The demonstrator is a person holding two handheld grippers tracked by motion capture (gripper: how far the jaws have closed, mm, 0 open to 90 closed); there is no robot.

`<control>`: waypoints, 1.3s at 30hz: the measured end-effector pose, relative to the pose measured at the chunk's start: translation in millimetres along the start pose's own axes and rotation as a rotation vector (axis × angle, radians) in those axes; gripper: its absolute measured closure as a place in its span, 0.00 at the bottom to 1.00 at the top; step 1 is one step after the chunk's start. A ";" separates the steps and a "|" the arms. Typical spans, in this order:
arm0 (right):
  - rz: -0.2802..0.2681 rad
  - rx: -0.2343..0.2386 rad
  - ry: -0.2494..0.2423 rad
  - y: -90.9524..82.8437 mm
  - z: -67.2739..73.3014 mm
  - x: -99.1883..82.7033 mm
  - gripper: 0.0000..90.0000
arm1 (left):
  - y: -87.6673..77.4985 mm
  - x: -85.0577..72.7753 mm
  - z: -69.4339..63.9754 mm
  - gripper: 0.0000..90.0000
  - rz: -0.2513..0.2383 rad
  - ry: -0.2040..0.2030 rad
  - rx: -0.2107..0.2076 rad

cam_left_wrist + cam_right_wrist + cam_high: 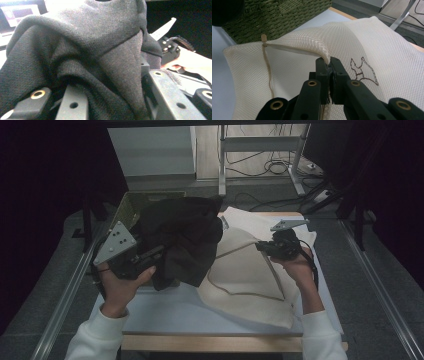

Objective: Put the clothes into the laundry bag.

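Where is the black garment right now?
In the high view the black garment hangs bunched in the left gripper, left of centre, between the green basket and the cream mesh bag.

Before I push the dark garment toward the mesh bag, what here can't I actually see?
- Left claw tips: high view and left gripper view, buried in the dark garment.
- Mesh bag opening: high view, its left end lies under the garment.
- Green basket inside: high view, garment covers it.
- Bag edge in the right claw: right gripper view, pinched between the jaws.
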State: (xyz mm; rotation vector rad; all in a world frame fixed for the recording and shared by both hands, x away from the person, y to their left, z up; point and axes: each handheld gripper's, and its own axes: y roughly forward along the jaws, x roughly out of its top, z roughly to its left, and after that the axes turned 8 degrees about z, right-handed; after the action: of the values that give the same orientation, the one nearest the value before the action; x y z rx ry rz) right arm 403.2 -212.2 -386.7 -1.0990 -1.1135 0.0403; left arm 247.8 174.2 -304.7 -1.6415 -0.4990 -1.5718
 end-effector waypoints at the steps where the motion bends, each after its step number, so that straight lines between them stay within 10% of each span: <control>1: 0.000 0.000 -0.001 -0.2 -0.2 0.0 0.96 | -0.8 -0.4 -1.3 0.74 0.000 -0.001 -0.006; 39: -0.002 -0.008 -0.001 0.2 -0.2 0.0 0.96 | -5.6 -28.1 -52.6 0.74 -0.001 0.007 -0.223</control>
State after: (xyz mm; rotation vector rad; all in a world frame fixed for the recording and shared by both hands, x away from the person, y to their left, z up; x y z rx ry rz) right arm 403.4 -212.3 -386.8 -1.1046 -1.1167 0.0347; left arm 205.2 144.4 -334.5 -1.8007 -0.3294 -1.6819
